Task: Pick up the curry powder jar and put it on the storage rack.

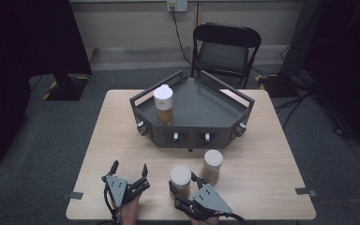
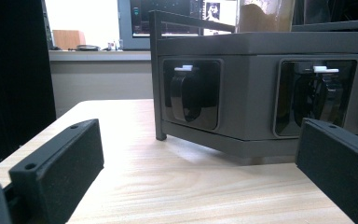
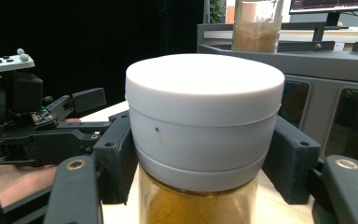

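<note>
At a pale wooden table (image 1: 262, 140), a person's right gripper (image 1: 183, 187) is clamped on a white-lidded jar (image 1: 180, 180) of amber-brown contents, its two black jaws pressed against either side of the jar just under and around the lid, as the right gripper view shows close up (image 3: 204, 135). The jar stands upright near the table's front edge, just ahead of the person's hands. A second white-lidded jar (image 1: 213, 165) stands upright just beside it, to its right and slightly farther back, apart from the gripper. A third jar (image 1: 163, 104) sits upright inside the dark grey angular tray (image 1: 206, 101) at the table's centre, in the tray's left part close to its front wall. The left gripper (image 1: 129, 174) rests to the left of the held jar, its jaws spread wide with nothing between them; in the left gripper view they frame bare tabletop and the tray's front wall (image 2: 261, 88) with its recessed dark knobs. A black folding chair (image 1: 225, 49) stands beyond the far edge of the table
</note>
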Tool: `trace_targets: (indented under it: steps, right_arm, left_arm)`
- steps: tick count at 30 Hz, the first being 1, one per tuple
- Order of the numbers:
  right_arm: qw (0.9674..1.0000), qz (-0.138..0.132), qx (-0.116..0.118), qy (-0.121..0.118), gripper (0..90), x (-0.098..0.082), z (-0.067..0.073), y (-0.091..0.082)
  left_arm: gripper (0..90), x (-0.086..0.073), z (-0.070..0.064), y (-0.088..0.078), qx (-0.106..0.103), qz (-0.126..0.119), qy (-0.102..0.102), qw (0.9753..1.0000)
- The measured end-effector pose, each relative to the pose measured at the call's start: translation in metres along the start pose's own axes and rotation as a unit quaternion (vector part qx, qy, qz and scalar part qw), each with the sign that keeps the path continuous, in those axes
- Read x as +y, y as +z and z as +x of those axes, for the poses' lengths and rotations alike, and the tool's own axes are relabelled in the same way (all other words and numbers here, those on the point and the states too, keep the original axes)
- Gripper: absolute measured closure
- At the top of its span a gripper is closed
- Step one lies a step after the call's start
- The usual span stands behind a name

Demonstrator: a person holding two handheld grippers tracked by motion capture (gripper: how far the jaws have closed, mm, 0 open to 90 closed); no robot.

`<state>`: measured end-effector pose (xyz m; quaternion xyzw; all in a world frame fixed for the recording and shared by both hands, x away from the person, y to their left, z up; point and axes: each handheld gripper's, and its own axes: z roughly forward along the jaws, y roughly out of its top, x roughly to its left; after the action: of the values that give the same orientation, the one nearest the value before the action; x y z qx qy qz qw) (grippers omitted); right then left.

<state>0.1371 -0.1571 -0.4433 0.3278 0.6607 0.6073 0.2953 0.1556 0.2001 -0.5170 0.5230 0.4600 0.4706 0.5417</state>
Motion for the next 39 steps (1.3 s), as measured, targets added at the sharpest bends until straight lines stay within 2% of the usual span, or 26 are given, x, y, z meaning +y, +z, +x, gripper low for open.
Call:
trace_targets:
  steps: [12,26,39]
  right_arm:
    - [1.0,0.0,-0.001,0.0,34.1,0.013,-0.003,0.001]
    - [1.0,0.006,-0.002,0.0,34.1,0.034,-0.011,0.011]
    - [0.9999,0.006,-0.011,-0.002,34.0,0.061,-0.022,0.018]
  left_arm:
    - [0.5,0.0,0.0,0.0,0.0,0.0,0.0,1.0]
    - [0.5,0.0,0.0,0.0,0.0,0.0,0.0,1.0]
    - [0.6,0.0,0.0,0.0,0.0,0.0,0.0,1.0]
